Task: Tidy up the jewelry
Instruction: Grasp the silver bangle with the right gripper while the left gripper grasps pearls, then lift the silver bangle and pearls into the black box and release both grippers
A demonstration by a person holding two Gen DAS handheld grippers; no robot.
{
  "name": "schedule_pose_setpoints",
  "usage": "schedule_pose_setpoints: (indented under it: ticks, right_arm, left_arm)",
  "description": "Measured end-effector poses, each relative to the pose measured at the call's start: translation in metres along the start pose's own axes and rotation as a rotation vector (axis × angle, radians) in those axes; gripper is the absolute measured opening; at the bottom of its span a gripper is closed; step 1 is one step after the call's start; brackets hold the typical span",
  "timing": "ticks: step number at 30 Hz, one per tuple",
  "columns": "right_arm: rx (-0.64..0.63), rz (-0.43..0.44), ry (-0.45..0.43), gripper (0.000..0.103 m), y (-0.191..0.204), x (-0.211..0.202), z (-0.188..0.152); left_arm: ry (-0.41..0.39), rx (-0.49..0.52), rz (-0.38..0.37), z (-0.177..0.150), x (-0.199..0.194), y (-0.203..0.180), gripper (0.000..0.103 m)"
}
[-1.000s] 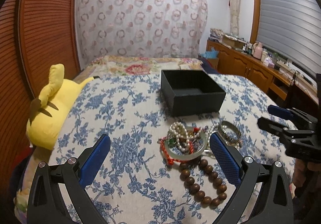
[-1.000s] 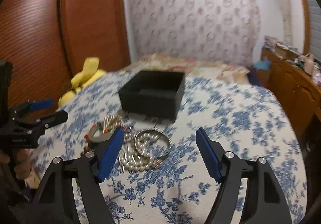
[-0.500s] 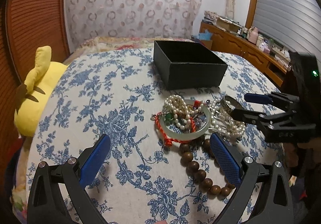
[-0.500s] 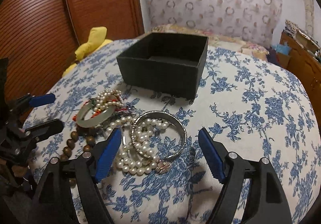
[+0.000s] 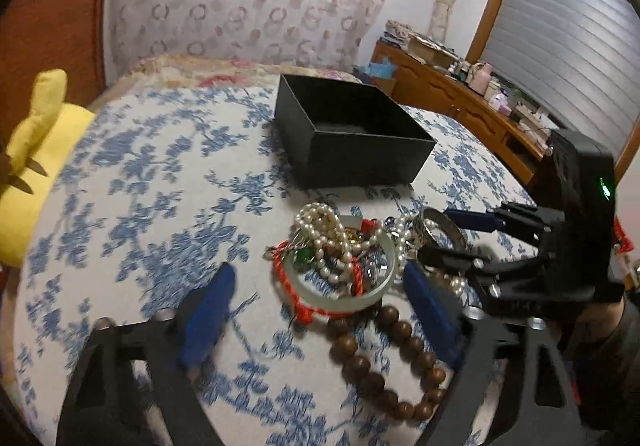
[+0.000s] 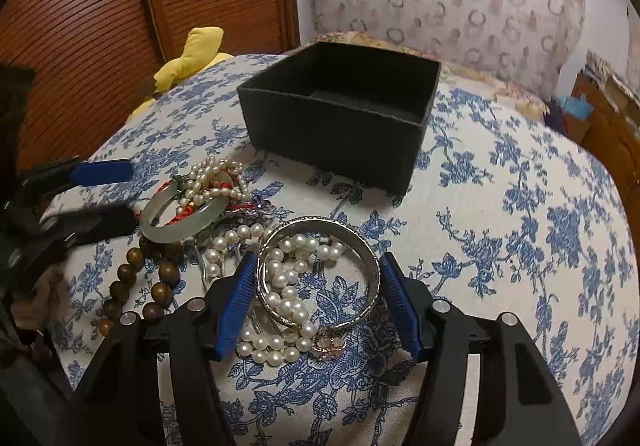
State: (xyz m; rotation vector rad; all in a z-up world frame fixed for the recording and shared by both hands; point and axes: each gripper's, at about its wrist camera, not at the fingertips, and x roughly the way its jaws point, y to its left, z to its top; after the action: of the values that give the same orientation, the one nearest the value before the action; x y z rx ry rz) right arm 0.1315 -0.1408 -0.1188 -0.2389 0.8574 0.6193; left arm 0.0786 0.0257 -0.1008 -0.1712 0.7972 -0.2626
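A silver metal bangle (image 6: pixel 320 270) lies on the blue-flowered bedspread (image 6: pixel 520 246) over a white pearl strand (image 6: pixel 280 286), between the right gripper's (image 6: pixel 316 298) blue pads, which bracket it closely; whether they touch it is unclear. The left gripper (image 5: pixel 320 310) hovers open over the pale green jade bangle (image 5: pixel 340 286). The open black box (image 6: pixel 340 114) sits just beyond.

Bangle (image 6: pixel 320 270): shiny metal w/ engraved rim. Pearl strand (image 6: pixel 286 294): glossy, smooth. Jade-look bangle (image 6: pixel 182 216): translucent, polished. Bead bracelet (image 5: pixel 384 362): dark wood, semi-gloss. Box (image 6: pixel 340 114): matt black, felt-like. Bedspread (image 6: pixel 520 246): woven cloth, blue floral print. Right claw (image 6: pixel 318 306): ribbed blue pads, matt black plastic.
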Motion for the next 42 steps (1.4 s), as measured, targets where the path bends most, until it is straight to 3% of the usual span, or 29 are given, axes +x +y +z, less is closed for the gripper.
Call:
schedule_pose_setpoints:
  ticks: [6,14,21,27,28,42]
  right_arm:
    - [-0.008,-0.010,-0.043,0.064,0.002,-0.014,0.001]
    - [-0.002,0.001,-0.070,0.064,0.005,-0.028,0.002]
    - [0.011,-0.004,-0.075,0.064,0.004,-0.031,0.000]
    - [0.023,-0.011,-0.075,0.064,-0.001,-0.031,-0.002]
    - [0.024,-0.011,-0.076,0.064,-0.002,-0.031,-0.002]
    - [0.018,-0.013,-0.123,0.064,-0.003,-0.046,0.008]
  left_arm:
    - [0.039,-0.031,-0.069,0.019,0.021,0.009,0.043]
    - [0.093,-0.084,-0.109,0.037,0.046,0.023,0.036]
    - [0.096,-0.091,-0.146,0.042,0.051,0.025,0.013]
    - [0.056,-0.042,-0.143,0.049,0.037,0.015,0.009]
    - [0.047,-0.035,-0.141,0.051,0.033,0.014,0.004]
    - [-0.100,0.053,-0.153,0.088,-0.025,-0.020,0.004]
